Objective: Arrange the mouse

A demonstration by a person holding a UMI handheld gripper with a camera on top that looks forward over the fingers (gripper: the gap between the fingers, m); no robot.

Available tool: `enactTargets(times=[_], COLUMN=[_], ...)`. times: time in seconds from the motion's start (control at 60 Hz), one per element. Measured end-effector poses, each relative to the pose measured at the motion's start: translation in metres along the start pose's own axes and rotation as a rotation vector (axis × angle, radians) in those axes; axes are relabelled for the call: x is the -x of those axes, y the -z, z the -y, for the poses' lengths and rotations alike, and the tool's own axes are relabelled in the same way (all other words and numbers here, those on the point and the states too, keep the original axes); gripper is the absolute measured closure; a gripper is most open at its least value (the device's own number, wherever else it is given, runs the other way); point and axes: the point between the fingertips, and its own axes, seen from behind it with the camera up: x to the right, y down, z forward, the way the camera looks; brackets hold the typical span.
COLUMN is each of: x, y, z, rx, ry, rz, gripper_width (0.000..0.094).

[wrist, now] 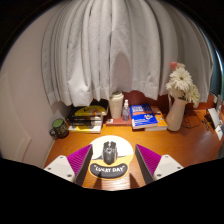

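Mouse (109, 152) stands between the open hand-held gripper (109, 160) fingers

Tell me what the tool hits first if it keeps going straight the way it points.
Most likely the mouse, which sits on a round mouse pad between the open tool's fingers. Beyond it the desk looks bare until the white jar by the curtain, though depth is unclear.
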Motion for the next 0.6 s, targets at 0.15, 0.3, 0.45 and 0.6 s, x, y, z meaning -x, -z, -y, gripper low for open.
enactTargets(times=[0.15, 0.3, 0.45, 0.6], x=[-0.017, -0.043, -0.064, -0.081], y=[0.069, 0.12, 0.152, 0.172], z=[-0.019, -0.043, -0.069, -0.083], rx=[-0.026, -0.051, -0.049, -0.057], ry=[0.011, 0.006, -0.019, -0.035], rz=[0.002, -0.016, -0.027, -0.048], gripper_width=[0.0081, 0.0085, 0.0086, 0.0085])
